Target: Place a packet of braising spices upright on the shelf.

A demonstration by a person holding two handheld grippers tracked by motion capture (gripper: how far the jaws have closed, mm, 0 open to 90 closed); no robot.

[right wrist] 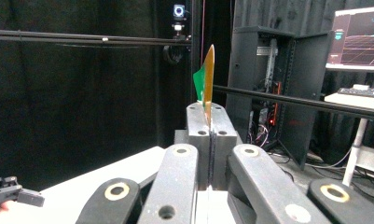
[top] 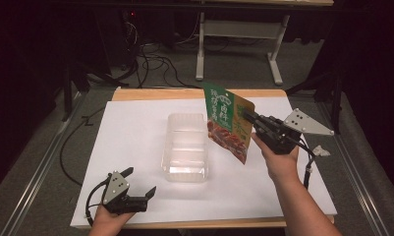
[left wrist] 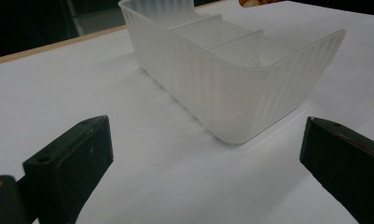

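Transfer step, carry phase. The right gripper [top: 251,119] has its fingers [right wrist: 197,140] pressed fully together on one edge of a flat green and orange printed foil food pouch [top: 227,121], seen edge-on in the right gripper view [right wrist: 208,74]. The pouch hangs clear of the white-covered worktop [top: 130,142], tilted, its lower corner just beside the right-hand wall of the translucent ribbed plastic bin [top: 185,147] at the centre. The left gripper [top: 140,183] rests low at the near left, fingers [left wrist: 70,161] spread wide and empty, pointed at the bin's near corner [left wrist: 250,93] but well apart from it. Judged next: shift the pouch leftward over the bin's open top, lower it between the walls, then part the fingers. The left gripper could steady the light bin.
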